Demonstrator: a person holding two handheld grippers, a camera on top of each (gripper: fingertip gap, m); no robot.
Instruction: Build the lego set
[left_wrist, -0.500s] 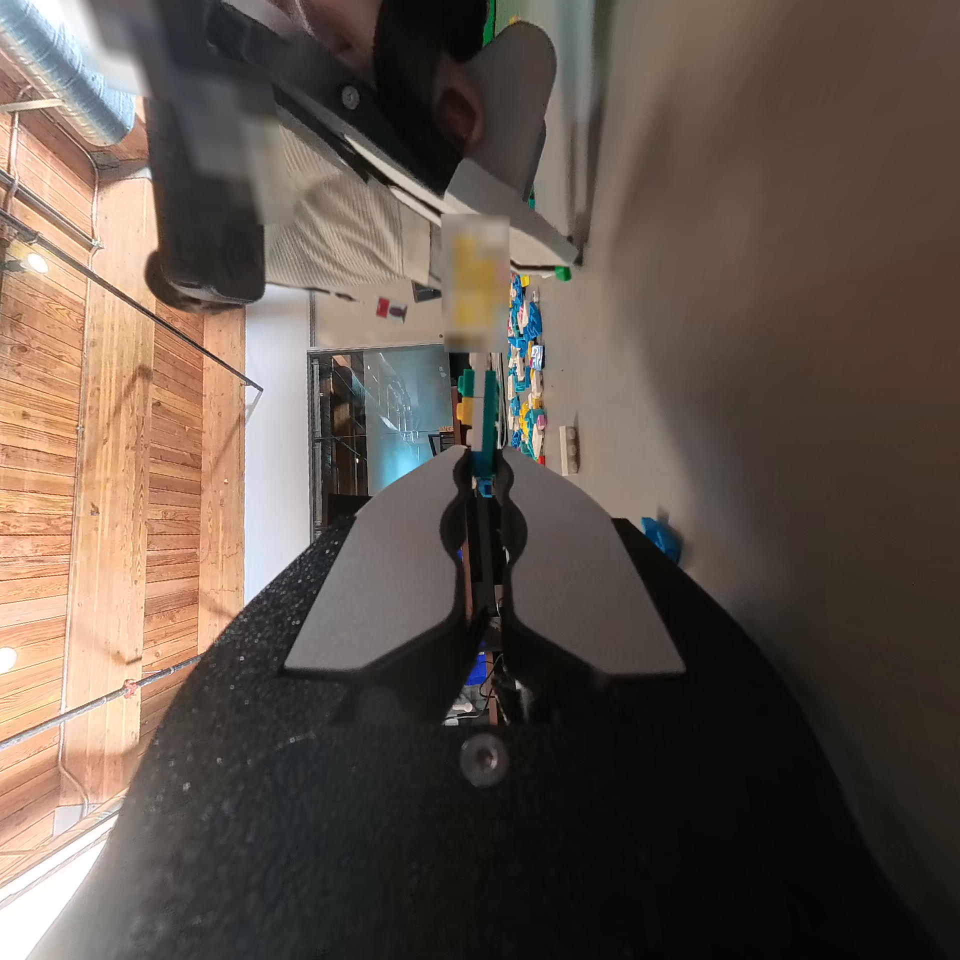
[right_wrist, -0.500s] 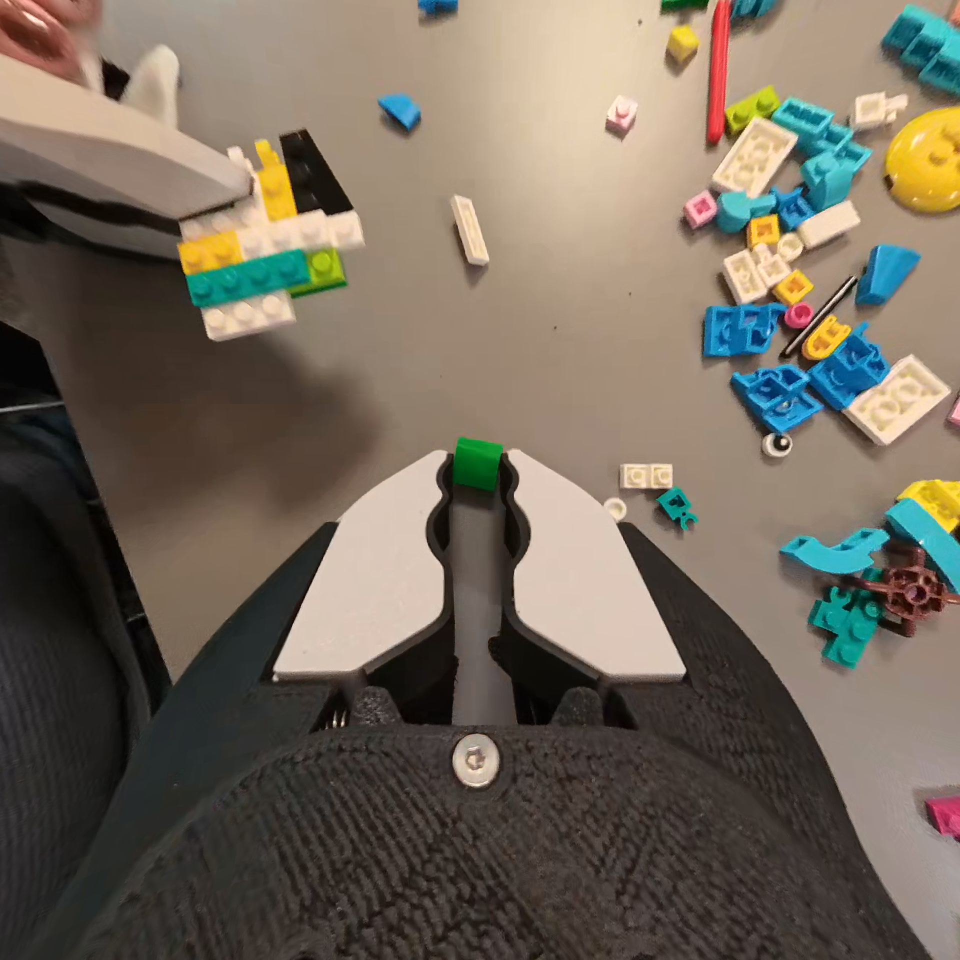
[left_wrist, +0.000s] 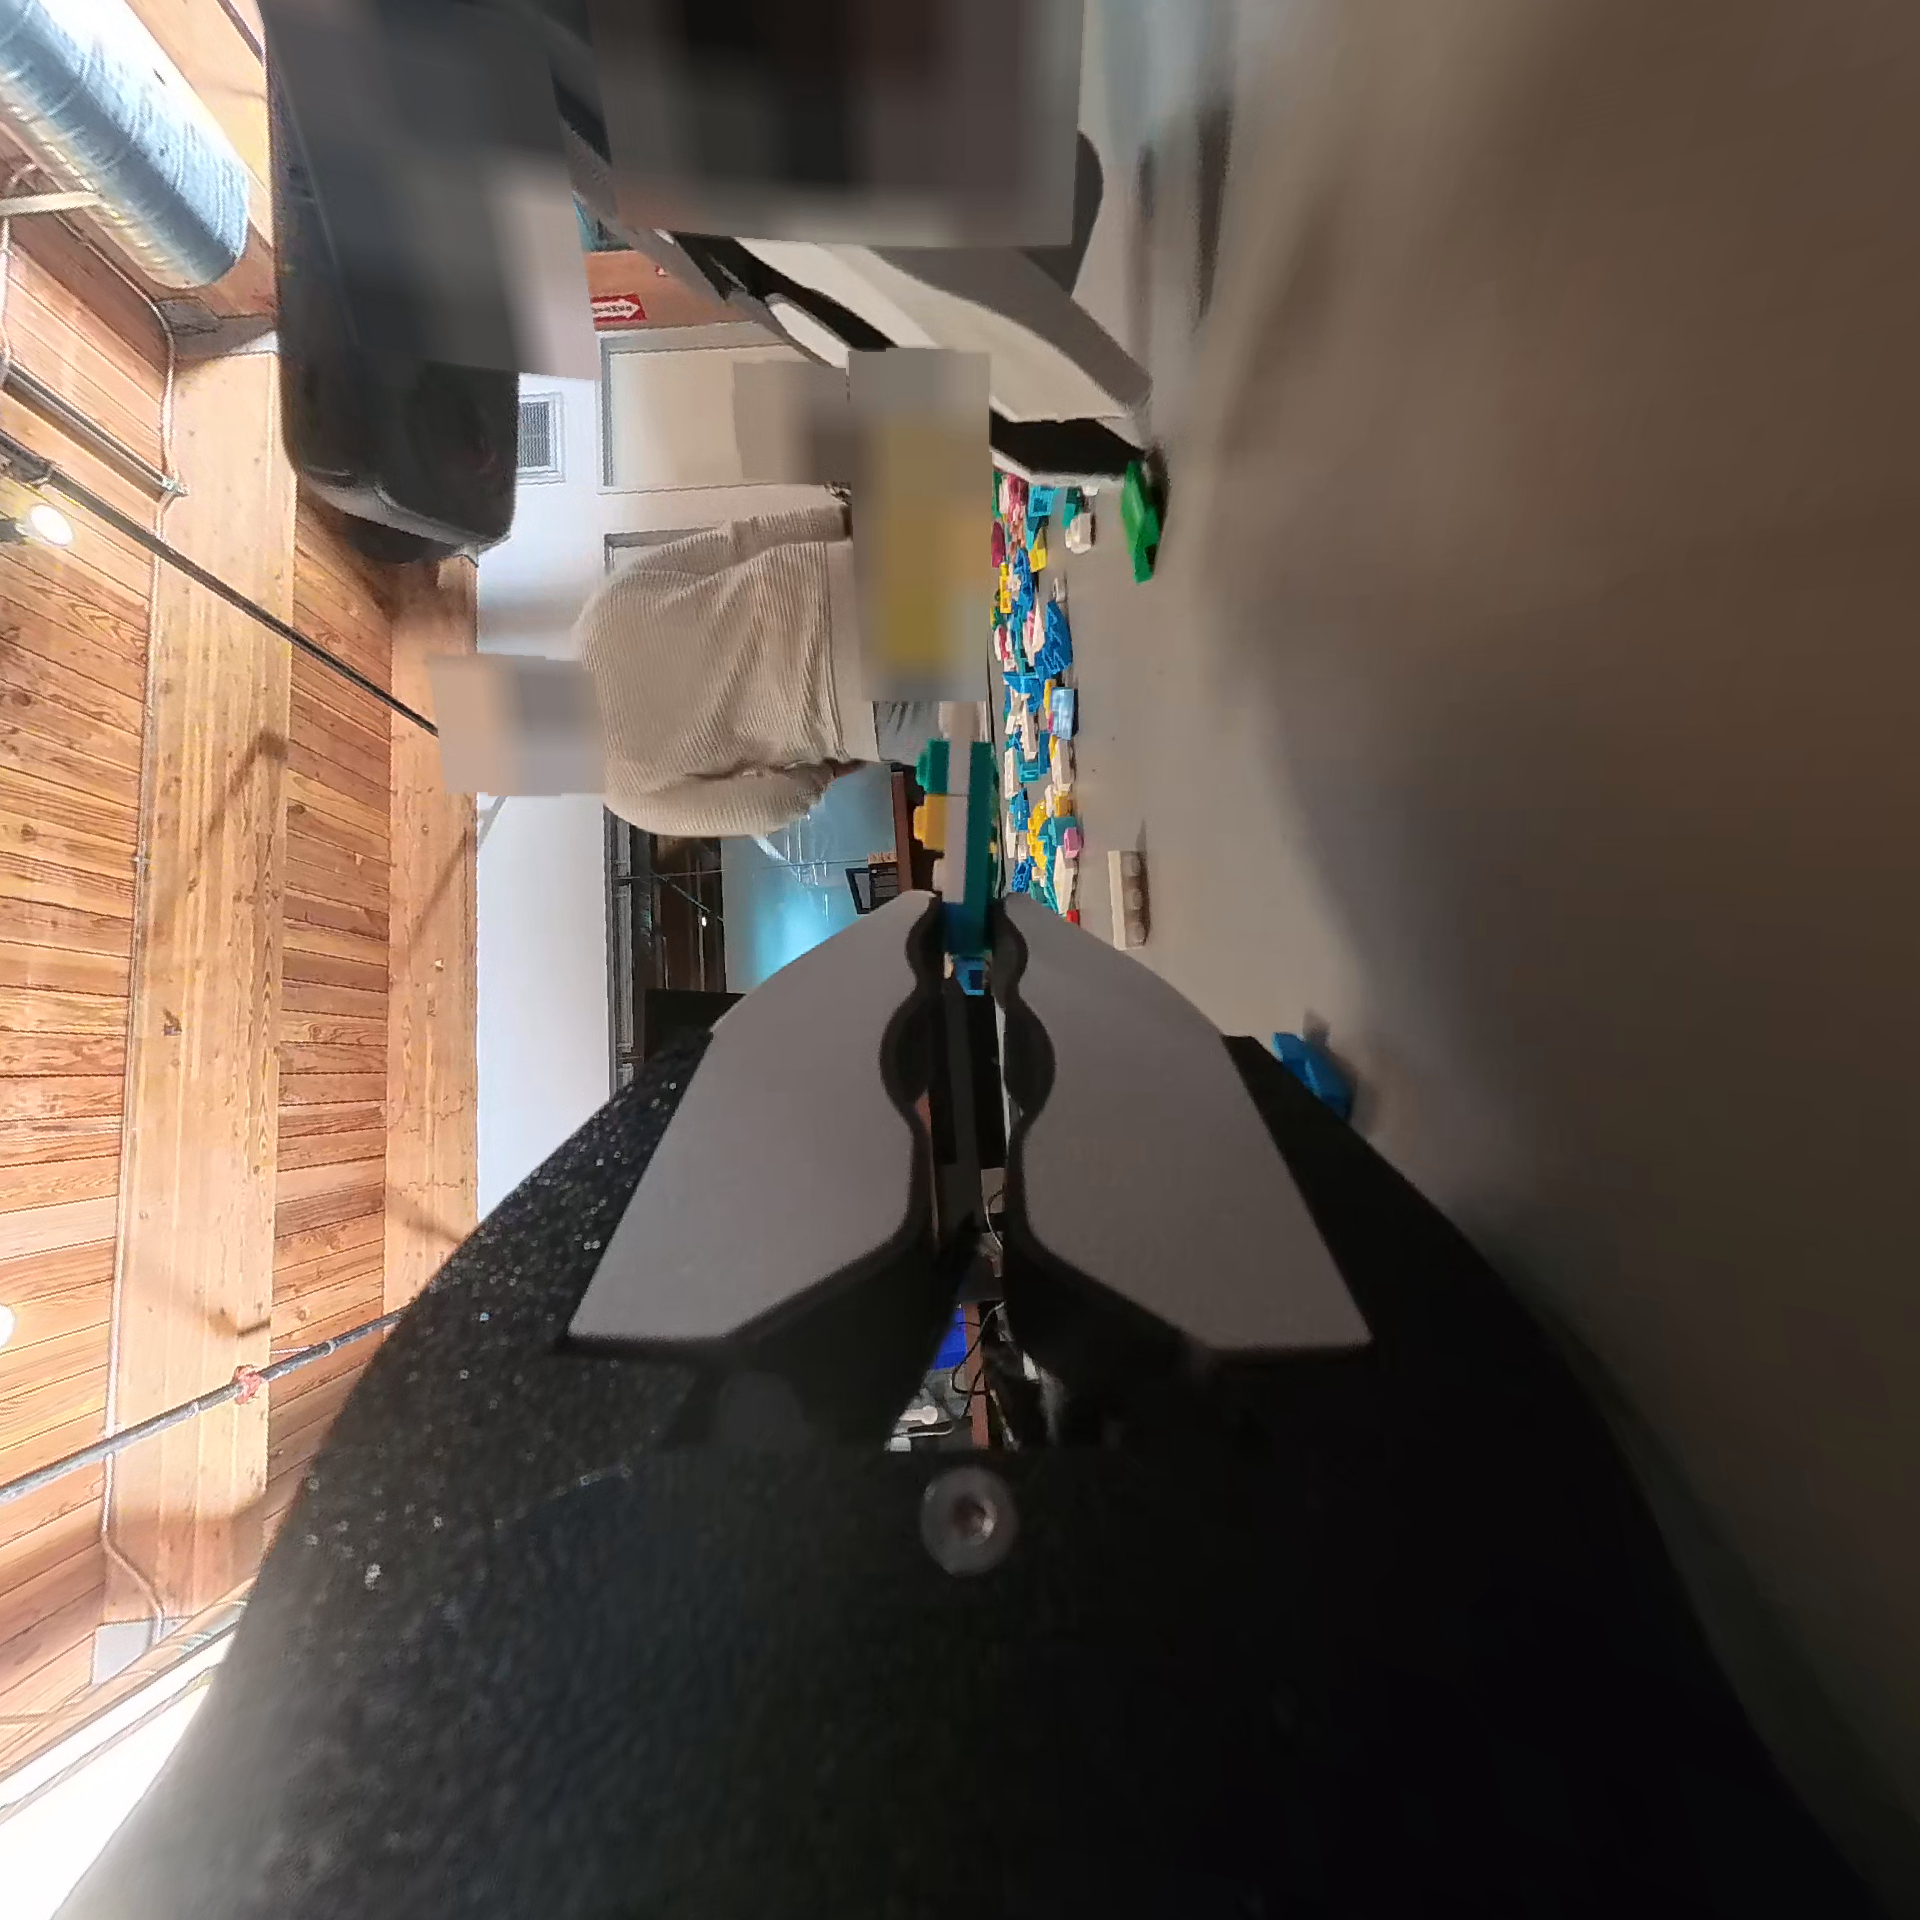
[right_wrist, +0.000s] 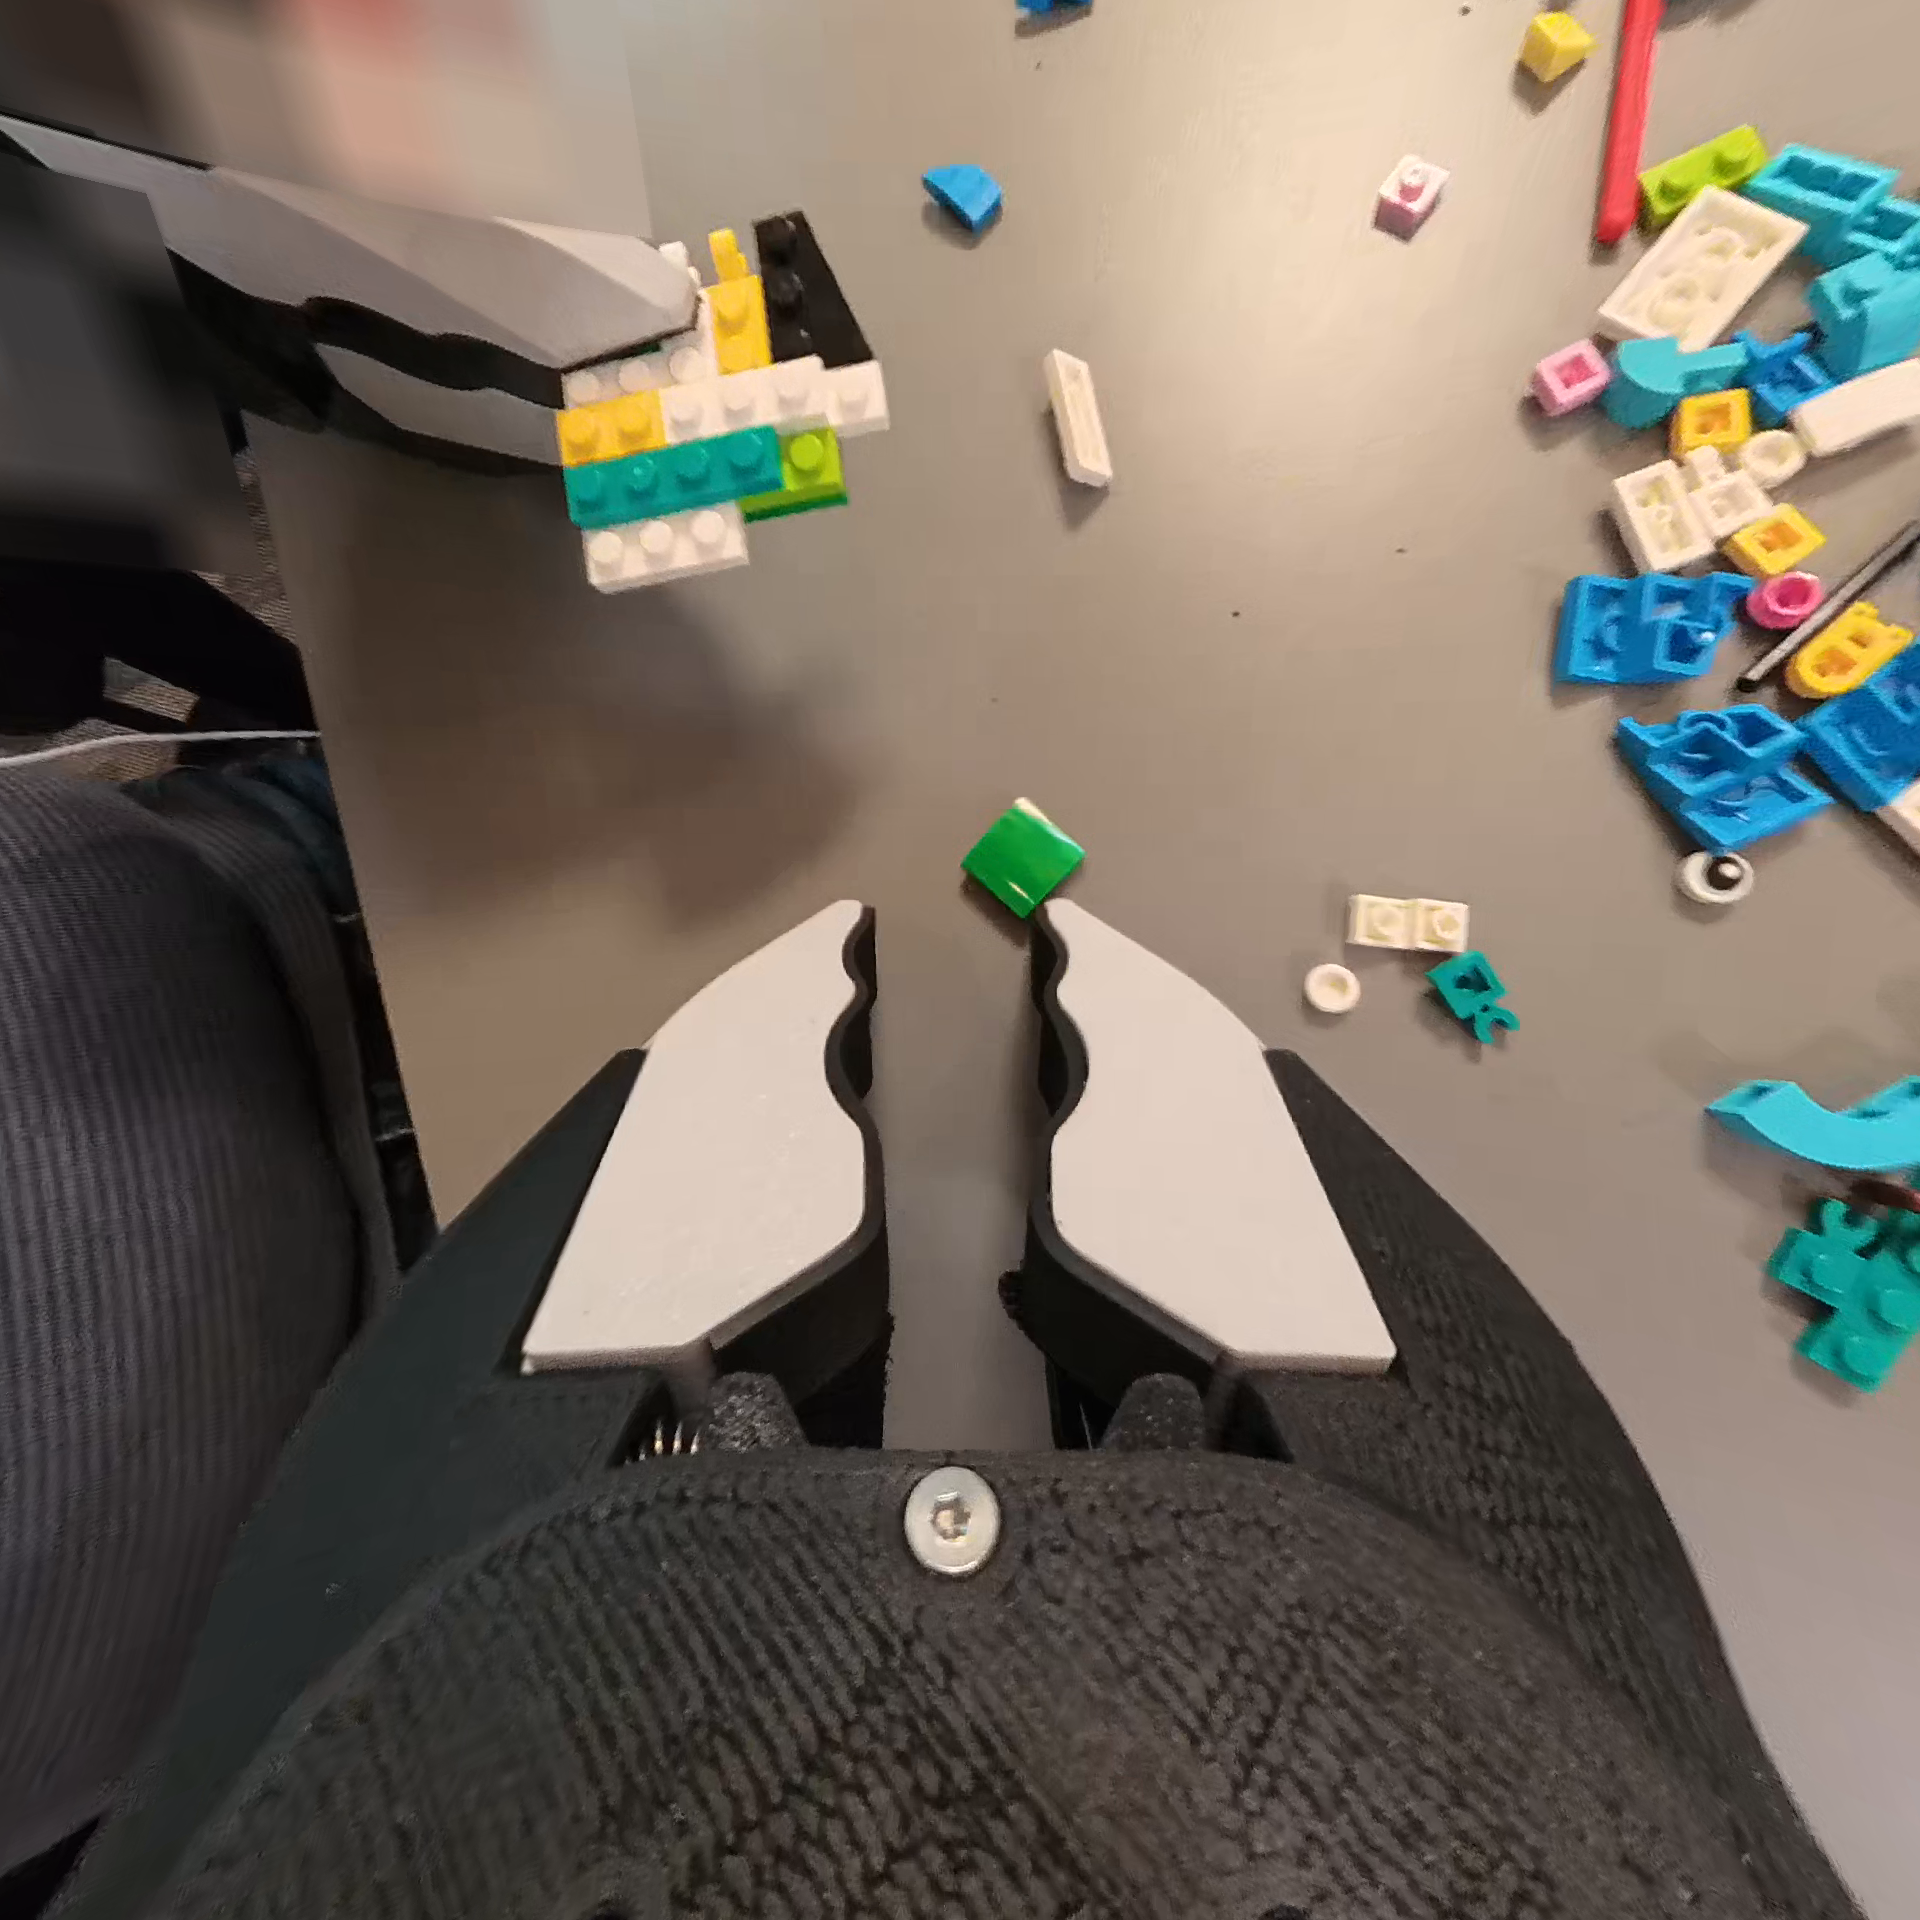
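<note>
My left gripper (left_wrist: 966, 920) is shut on a partly built lego model (left_wrist: 966, 821) of teal, yellow, white, black and lime plates, held edge-on above the grey table. In the right wrist view the left gripper (right_wrist: 623, 348) and the model (right_wrist: 727, 416) are at the upper left. My right gripper (right_wrist: 954, 920) is open and empty, close above the table. A small green tile (right_wrist: 1022, 857) lies on the table just past its fingertips, nearer the right fingertip. The tile also shows in the left wrist view (left_wrist: 1141, 514).
Many loose bricks (right_wrist: 1714, 520) lie on the grey table (right_wrist: 1247, 675) at the right. A white plate (right_wrist: 1077, 416), a blue slope (right_wrist: 963, 195) and a white two-stud piece (right_wrist: 1408, 923) lie apart. The table edge and a person's leg (right_wrist: 156, 1039) are at the left. The gap from one gripper's tips to the other's is roughly 9 centimeters. From my right tips it is roughly 6 centimeters to the white two-stud piece (right_wrist: 1408, 923); from my left, 15 centimeters.
My right gripper has opened and let go of the green tile, which now lies turned on the table. The left gripper still holds the model, which sits a little farther right in the right wrist view.
</note>
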